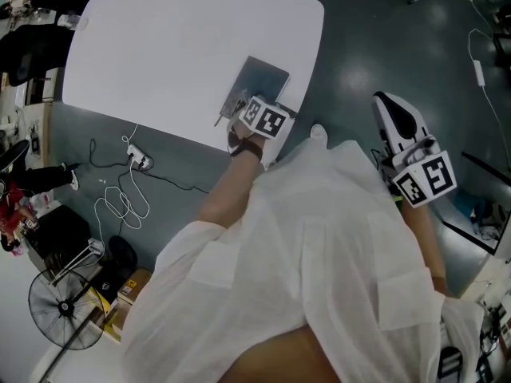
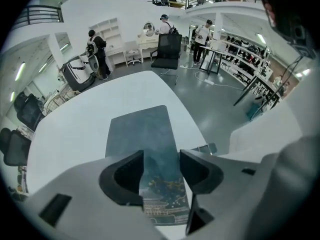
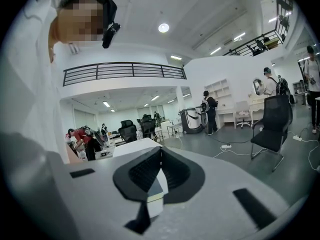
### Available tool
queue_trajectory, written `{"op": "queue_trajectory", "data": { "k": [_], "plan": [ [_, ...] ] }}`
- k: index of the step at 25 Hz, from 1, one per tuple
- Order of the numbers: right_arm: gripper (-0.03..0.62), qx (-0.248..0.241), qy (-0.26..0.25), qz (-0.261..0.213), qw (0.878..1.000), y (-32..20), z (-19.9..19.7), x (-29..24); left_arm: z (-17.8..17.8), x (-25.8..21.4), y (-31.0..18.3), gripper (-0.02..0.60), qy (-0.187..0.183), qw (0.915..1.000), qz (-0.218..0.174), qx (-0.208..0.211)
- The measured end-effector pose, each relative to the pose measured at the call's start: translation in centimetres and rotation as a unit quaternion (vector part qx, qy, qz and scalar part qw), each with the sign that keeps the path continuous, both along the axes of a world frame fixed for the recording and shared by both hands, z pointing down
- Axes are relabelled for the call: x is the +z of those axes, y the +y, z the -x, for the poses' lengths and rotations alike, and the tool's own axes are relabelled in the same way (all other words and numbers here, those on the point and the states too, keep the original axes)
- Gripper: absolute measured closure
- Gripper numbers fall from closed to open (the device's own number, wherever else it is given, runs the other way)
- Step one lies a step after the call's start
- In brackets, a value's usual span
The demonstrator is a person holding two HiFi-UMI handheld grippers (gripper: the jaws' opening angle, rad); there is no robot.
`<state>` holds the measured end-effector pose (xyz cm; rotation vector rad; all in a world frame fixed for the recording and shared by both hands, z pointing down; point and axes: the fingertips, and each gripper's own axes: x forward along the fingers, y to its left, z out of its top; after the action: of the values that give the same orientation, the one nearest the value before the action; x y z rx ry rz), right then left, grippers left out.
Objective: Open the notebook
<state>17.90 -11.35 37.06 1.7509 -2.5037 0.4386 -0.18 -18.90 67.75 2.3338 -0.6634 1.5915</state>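
A closed notebook [image 1: 262, 80] with a dark teal cover lies flat on the white table [image 1: 176, 54], close to its near right edge. My left gripper [image 1: 233, 110] points steeply down over the notebook's near end. In the left gripper view the jaws of the left gripper [image 2: 161, 156] stand open, one on each side, above the printed cover of the notebook [image 2: 142, 131]; the pads do not press on it. My right gripper [image 1: 386, 100] is held off to the right over the grey floor, away from the table. In its own view the right gripper [image 3: 160, 151] has its tips together and holds nothing.
White and black cables with a power strip [image 1: 137, 163] lie on the floor left of me, and a standing fan [image 1: 60, 306] is at the lower left. A black office chair [image 2: 166, 49] stands beyond the table's far end. People stand at desks farther back.
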Motion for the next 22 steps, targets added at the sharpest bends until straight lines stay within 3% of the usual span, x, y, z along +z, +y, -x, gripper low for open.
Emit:
{"op": "queue_trajectory", "data": {
  "k": [5,11,22],
  "plan": [
    [0.589,-0.007,-0.005,-0.004,1.000,-0.4,0.6,0.0,0.4,-3.0,-0.5,0.360,0.027,0.9995,-0.011,0.012],
    [0.589,-0.009,-0.011,-0.013,1.000,-1.0,2.1,-0.4,2.4,-6.8,-2.1,0.360,0.061,0.9979,-0.019,-0.003],
    [0.589,0.016,-0.014,-0.025,0.999,-2.4,7.9,-1.2,6.6,-11.1,-6.9,0.362,0.110,0.9936,-0.024,0.008]
  ]
}}
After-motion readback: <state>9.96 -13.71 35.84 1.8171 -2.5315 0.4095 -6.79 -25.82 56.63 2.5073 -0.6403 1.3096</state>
